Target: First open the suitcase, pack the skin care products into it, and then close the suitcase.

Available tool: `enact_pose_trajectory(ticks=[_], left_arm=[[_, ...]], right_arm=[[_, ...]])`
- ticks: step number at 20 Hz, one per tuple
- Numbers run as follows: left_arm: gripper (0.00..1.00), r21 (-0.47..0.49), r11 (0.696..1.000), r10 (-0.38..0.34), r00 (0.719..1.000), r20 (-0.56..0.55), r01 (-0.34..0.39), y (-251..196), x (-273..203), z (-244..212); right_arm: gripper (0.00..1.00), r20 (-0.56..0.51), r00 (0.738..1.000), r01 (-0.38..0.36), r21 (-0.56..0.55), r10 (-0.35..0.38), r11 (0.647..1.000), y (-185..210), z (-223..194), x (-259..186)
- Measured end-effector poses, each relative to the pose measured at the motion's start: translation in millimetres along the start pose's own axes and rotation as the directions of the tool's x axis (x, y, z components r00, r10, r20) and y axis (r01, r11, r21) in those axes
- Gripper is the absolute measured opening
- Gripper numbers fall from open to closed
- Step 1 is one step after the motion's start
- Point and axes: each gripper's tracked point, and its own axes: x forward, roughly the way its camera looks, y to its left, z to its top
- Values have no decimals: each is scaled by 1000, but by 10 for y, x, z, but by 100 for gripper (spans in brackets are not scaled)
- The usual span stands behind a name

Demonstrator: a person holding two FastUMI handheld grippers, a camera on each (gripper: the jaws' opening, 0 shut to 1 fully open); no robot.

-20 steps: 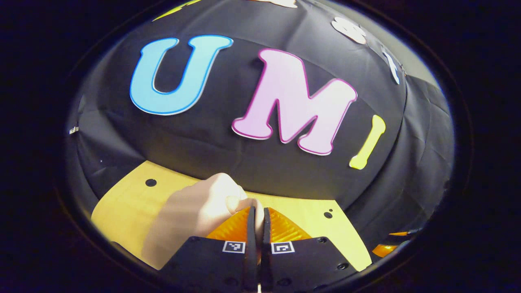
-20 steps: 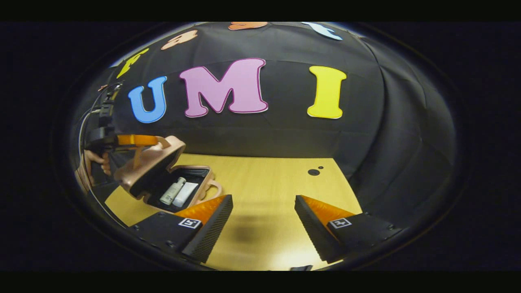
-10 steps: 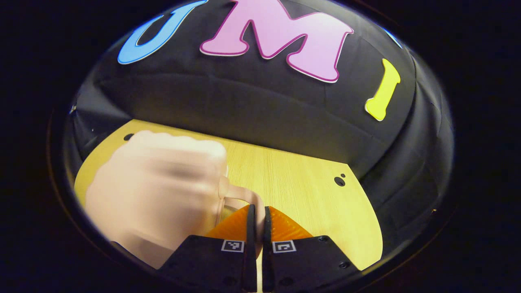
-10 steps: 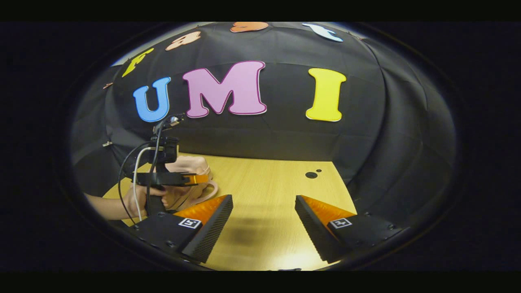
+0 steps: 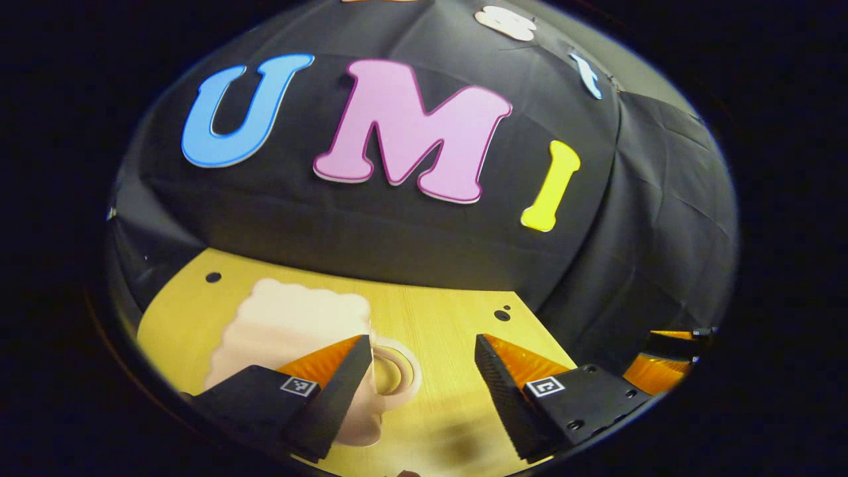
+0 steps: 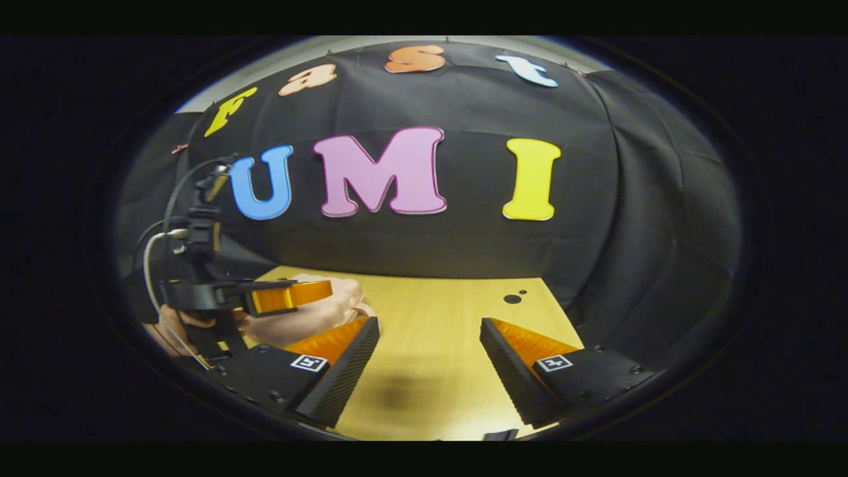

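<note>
- Left gripper (image 5: pixel 421 361): fingers spread wide, nothing between them. It hangs just above the table (image 5: pixel 457 318), with the suitcase handle under the gap.
- Suitcase (image 5: pixel 291 324): pale pink, scalloped edge, lid down and shut, lying flat on the wooden table. Its looped handle (image 5: pixel 397 371) points toward the middle of the table. The left gripper's own left finger (image 5: pixel 331 391) overlaps the case's near edge; contact cannot be told.
- Skin care products: not visible with the lid closed.
- Right gripper (image 6: pixel 429 361): fingers wide apart, empty, over bare tabletop (image 6: pixel 430 311) and well apart from the suitcase (image 6: pixel 311 315).
- In the right gripper view, the left gripper (image 6: pixel 291 296) sits level just over the case's top, a hand (image 6: pixel 175 328) on its grip and cables rising from its body.
- Right gripper's finger (image 5: pixel 662 361) shows at the far right edge of the left gripper view.
</note>
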Motion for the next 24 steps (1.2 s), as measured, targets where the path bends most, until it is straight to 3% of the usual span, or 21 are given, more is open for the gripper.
enact_pose_trajectory(ticks=[3, 6, 11, 15, 24], left_arm=[[96, 87, 996, 14, 992, 125, -25, 51, -790, 386], [96, 74, 996, 29, 978, 206, -45, 102, -1481, 539], [96, 52, 993, 82, 950, 301, -102, 302, -2176, 614], [96, 60, 985, 129, 931, 340, -159, 512, -2441, 620], [96, 25, 983, 165, 933, 320, -182, 712, -2776, 360]], right_arm=[[98, 112, 994, 18, -12, -16, 1000, 269, 317, -370], [98, 214, 976, 39, -15, -34, 999, 489, 543, -796], [97, 349, 935, 76, -18, -65, 997, 644, 682, -1412], [98, 359, 928, 99, 7, -95, 995, 684, 603, -1678], [97, 372, 922, 120, -20, -104, 993, 789, 569, -1884]])
